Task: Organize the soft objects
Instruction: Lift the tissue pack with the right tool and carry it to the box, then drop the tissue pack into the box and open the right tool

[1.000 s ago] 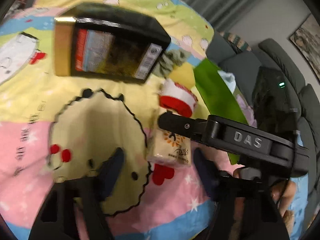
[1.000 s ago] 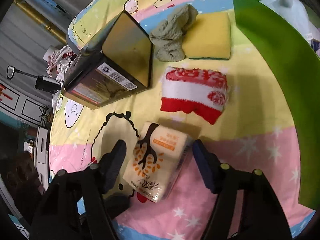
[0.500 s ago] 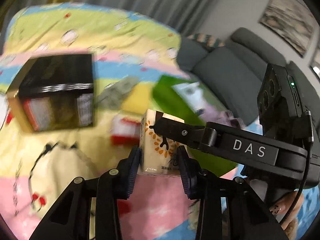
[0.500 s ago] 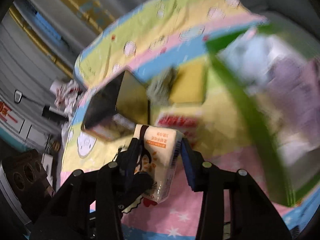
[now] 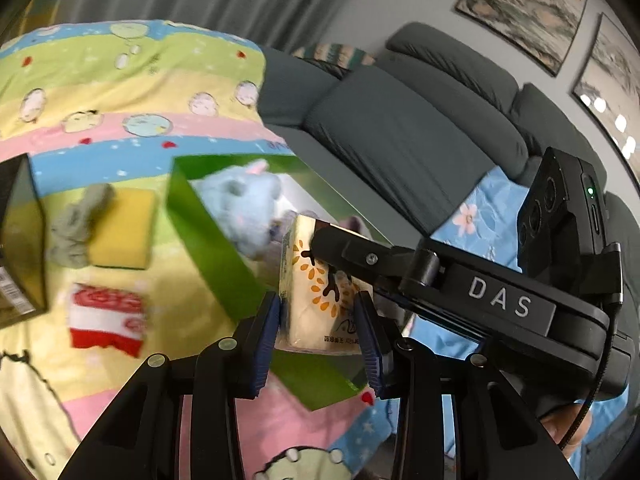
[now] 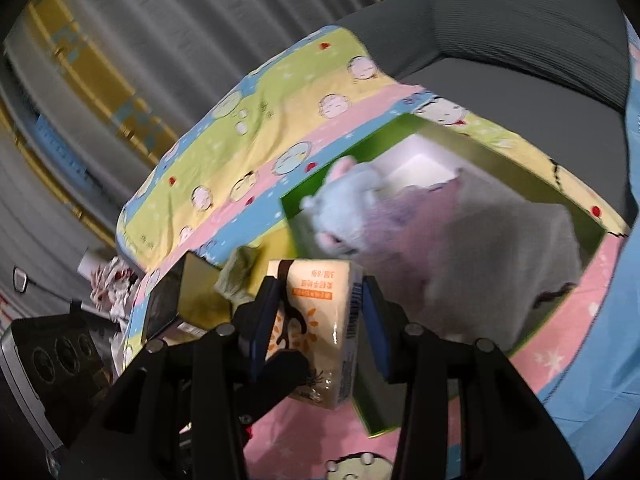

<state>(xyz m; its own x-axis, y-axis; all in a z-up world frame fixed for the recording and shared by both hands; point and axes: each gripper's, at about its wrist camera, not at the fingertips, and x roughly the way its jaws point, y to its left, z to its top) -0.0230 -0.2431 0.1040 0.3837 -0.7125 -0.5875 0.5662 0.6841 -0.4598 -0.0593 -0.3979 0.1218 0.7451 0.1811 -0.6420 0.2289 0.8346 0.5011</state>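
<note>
Both grippers are clamped on the same tissue pack (image 5: 320, 292), a cream packet printed with an orange tree. The left gripper (image 5: 322, 328) presses its blue pads against the pack's two sides, and the right gripper (image 6: 316, 320) squeezes it the same way, with the left tool's black finger reaching across the pack's face in that view. The pack hangs clear of the bedding, lifted between the two tools.

Just ahead of the jaws sits the green box (image 5: 208, 224), open at the top, and the pack hovers over its near wall. Inside it, beyond the pack, lie a pale blue plush toy (image 6: 348, 208) and a grey-lilac soft piece (image 6: 500, 248).

Off to the left of the left gripper, on the cartoon bedsheet (image 5: 132, 92), rest a yellow sponge (image 5: 122, 234), a crumpled grey cloth (image 5: 76, 228) touching its left edge, and a red-and-white folded towel (image 5: 106, 320) nearer the tool. A dark carton (image 5: 20, 236) stands at the far left edge. Past the sheet, beyond the right tool, stretches a grey sofa (image 5: 400, 136).
</note>
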